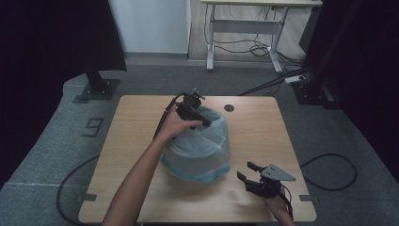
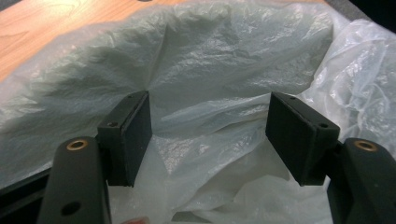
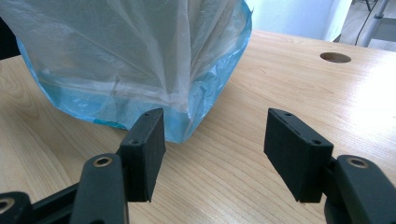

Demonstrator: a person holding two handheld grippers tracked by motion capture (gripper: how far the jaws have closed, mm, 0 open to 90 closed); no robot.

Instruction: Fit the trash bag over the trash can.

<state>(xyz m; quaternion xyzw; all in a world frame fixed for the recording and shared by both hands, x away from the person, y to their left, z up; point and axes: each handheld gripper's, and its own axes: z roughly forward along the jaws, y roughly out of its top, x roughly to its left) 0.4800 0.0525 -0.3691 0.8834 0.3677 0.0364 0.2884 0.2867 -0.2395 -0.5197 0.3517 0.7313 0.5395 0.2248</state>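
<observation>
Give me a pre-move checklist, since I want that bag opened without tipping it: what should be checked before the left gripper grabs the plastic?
1. Left gripper open: ok.
2. Left gripper over the plastic bag mouth: ok.
3. Plastic pinched between its pads: not ok, film lies behind them.
4. Right gripper open: ok.
5. Right gripper steadying the bag: not ok, apart on the table.
6. Bag contents: cannot tell.

A thin, crinkled, translucent white-and-blue plastic bag (image 1: 200, 150) with a soft sheen stands on the smooth, matt light wooden table (image 1: 254, 132); the matt black gripper pads (image 3: 299, 149) look faintly grainy.
</observation>
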